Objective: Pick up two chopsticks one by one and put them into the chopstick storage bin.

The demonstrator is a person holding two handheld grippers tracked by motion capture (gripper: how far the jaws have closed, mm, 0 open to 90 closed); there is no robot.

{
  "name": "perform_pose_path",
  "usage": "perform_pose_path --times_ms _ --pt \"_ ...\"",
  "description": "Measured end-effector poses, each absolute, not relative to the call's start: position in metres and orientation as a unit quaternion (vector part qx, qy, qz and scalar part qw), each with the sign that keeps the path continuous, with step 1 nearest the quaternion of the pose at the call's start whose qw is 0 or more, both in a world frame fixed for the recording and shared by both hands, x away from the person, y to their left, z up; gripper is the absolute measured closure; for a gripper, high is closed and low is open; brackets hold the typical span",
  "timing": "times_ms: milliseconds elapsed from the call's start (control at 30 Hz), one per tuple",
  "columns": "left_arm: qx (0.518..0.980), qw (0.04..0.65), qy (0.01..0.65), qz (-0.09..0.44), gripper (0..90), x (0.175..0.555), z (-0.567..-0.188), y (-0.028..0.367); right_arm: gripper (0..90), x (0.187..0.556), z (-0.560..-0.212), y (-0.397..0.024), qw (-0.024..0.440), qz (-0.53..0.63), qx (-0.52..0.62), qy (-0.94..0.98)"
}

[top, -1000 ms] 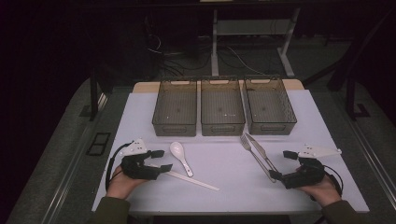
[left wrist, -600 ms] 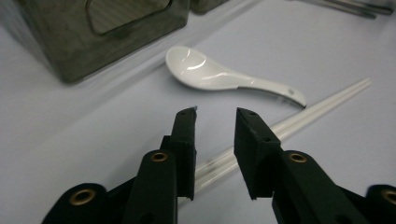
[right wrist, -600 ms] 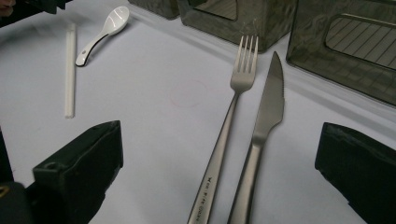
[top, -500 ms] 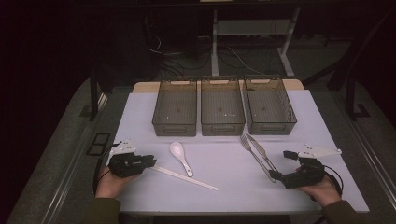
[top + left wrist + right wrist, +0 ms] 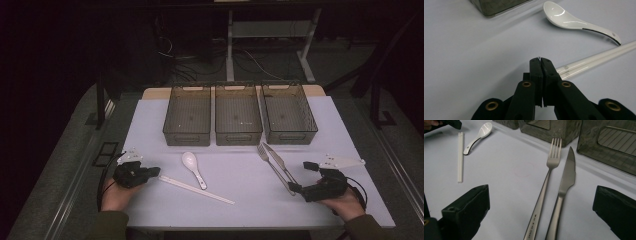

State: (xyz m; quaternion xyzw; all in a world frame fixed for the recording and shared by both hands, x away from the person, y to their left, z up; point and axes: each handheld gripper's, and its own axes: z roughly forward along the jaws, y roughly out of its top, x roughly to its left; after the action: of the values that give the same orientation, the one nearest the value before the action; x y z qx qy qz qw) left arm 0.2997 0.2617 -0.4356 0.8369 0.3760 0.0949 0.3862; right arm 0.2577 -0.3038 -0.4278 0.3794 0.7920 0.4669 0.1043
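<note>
My left gripper [image 5: 158,172] [image 5: 540,60] lies at the table's left, and its jaws have just been closing; they now stand shut against each other with only a tiny white speck at their tips. A pair of white chopsticks [image 5: 196,189] [image 5: 596,58] has its near end right beside the right jaw. Beyond it lies a white ceramic spoon [image 5: 193,167] [image 5: 574,22]. Over at the right, my right gripper [image 5: 300,176] [image 5: 541,205] stands open, low over the table. The handles of a steel fork [image 5: 274,168] [image 5: 543,195] and knife [image 5: 280,163] [image 5: 564,187] lie between its jaws.
Three dark mesh bins [image 5: 238,116] stand side by side at the back of the white table cover [image 5: 235,165]. The table's front edge is close under both hands. Cables and a desk frame lie on the floor beyond the table.
The left hand has slid left, away from the spoon, to the chopsticks' near end, and its jaws have come together. The right hand has stayed put.
</note>
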Motion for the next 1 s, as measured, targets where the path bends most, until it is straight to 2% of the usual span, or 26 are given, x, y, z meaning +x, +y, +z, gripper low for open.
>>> perform_pose_path --times_ms 1000 --pt "0.851 0.361 0.372 0.082 88.4 0.2963 -0.4379 0.2545 1.0 0.2577 -0.4276 -0.3046 0.104 0.466 0.382 0.791"
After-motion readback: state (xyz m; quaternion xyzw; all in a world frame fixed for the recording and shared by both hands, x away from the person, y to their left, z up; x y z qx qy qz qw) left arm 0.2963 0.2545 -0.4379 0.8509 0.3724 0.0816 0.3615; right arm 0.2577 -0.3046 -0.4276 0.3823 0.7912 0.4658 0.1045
